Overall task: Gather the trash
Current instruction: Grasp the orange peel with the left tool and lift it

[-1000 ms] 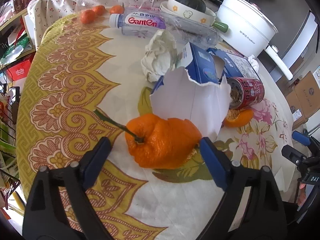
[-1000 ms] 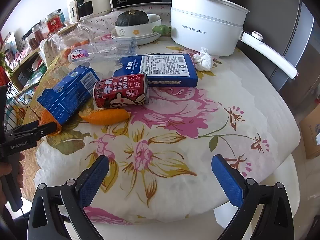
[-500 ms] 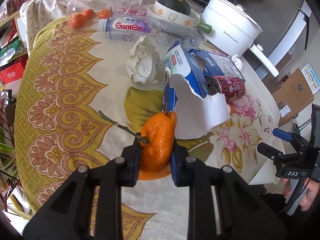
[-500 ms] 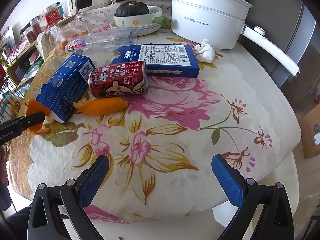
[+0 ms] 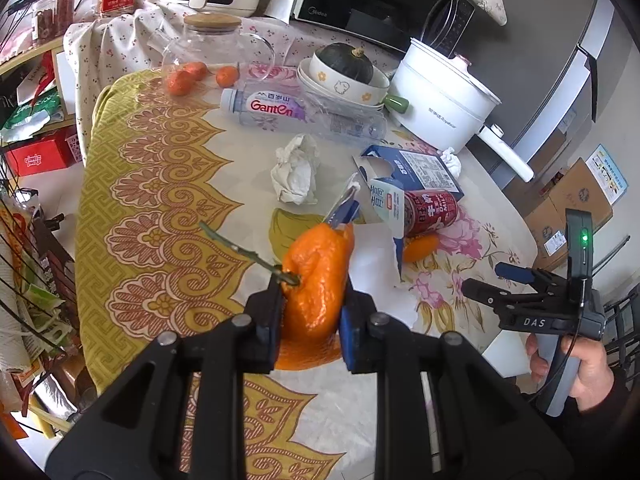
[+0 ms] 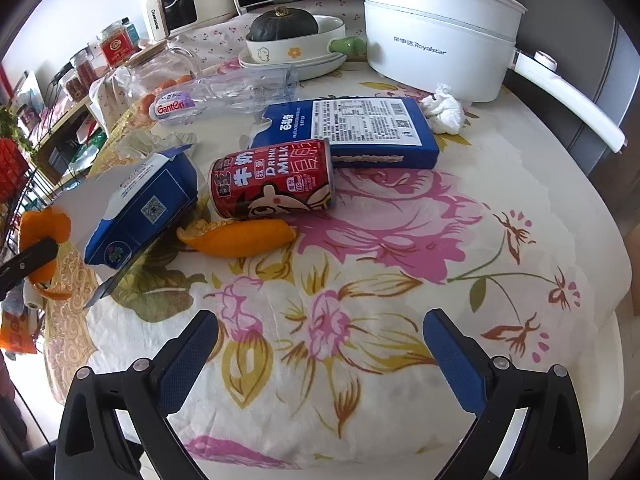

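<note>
My left gripper [image 5: 310, 320] is shut on an orange peel [image 5: 316, 280] with a green stem, held a little above the tablecloth. That peel [image 6: 44, 228] also shows at the far left of the right wrist view. My right gripper [image 6: 318, 340] stands open over the flowered cloth near the table's front edge, with nothing between its fingers. Ahead of it lie a red milk can [image 6: 276, 178], a second strip of orange peel [image 6: 240, 236], a torn blue carton [image 6: 148, 208], a flat blue box [image 6: 360, 128] and an empty plastic bottle [image 6: 224, 96]. A crumpled tissue [image 5: 298, 170] lies beyond the carton.
A white electric pot [image 6: 436, 40] with a long handle stands at the back right, a small tissue wad [image 6: 442, 108] by it. Stacked bowls holding a dark squash [image 6: 284, 24] and a glass jar [image 5: 216, 56] with tangerines stand at the back. Cardboard boxes [image 5: 576, 200] sit on the floor.
The left jaws closed on the orange peel, squeezing it narrow, then rose with it off the cloth. The right gripper stayed open and barely moved.
</note>
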